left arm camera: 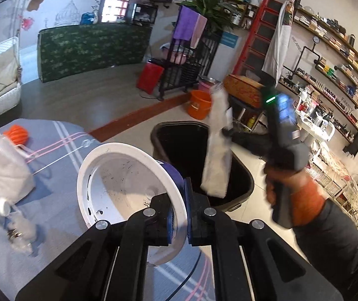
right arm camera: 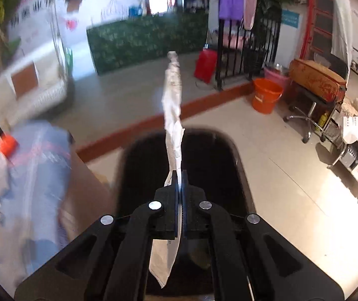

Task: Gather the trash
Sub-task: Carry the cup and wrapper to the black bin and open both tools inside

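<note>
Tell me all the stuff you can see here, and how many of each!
paper cup: one, white with a blue outside, pinched by its rim in the left gripper.
paper wrapper: one, white, crumpled, clamped in the right gripper above the bin.
trash bin: one, black, open, on the floor beside the table.
table cloth: one, grey-blue with pink and white stripes.
white pouch: one, lying on the cloth.
orange bucket: one, on the floor by the black railing.
red box: one, on the floor.
person's hand: one, orange glove, holding the right gripper.
</note>
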`<action>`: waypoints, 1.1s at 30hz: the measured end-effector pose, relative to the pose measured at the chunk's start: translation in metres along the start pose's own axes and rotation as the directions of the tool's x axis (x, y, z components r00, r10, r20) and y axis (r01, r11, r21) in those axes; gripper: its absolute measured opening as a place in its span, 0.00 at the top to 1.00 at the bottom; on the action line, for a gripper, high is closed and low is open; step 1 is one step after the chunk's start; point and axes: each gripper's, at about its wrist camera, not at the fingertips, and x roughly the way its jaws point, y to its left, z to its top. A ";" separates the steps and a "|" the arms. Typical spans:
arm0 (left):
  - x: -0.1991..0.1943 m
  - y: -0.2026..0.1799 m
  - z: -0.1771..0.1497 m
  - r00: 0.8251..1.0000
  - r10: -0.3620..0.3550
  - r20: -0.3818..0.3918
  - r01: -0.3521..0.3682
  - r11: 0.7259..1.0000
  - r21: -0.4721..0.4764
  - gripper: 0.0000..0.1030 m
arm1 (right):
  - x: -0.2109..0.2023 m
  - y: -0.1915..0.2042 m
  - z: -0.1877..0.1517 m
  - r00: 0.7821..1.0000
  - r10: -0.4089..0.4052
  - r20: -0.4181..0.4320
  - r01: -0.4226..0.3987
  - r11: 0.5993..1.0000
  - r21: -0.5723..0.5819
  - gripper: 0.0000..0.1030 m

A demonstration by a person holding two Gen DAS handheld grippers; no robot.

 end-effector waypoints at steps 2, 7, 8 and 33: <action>0.013 -0.003 0.003 1.000 -0.015 -0.018 0.015 1.000 -0.005 0.92 | 0.018 -0.004 -0.009 0.999 -0.017 -0.040 0.017 1.000 -0.010 0.97; 0.032 -0.008 0.004 0.996 -0.057 -0.062 0.055 0.998 -0.035 0.92 | 0.047 -0.012 -0.034 0.989 -0.032 -0.142 0.031 0.999 -0.010 0.93; 0.039 -0.008 0.004 0.995 -0.064 -0.075 0.061 0.997 -0.042 0.92 | 0.048 -0.014 -0.036 0.989 -0.025 -0.143 0.025 1.000 0.000 0.90; 0.149 -0.059 0.027 0.934 -0.156 -0.320 0.160 0.987 -0.013 0.92 | -0.092 -0.088 -0.092 0.980 -0.183 0.082 0.158 0.956 0.248 0.35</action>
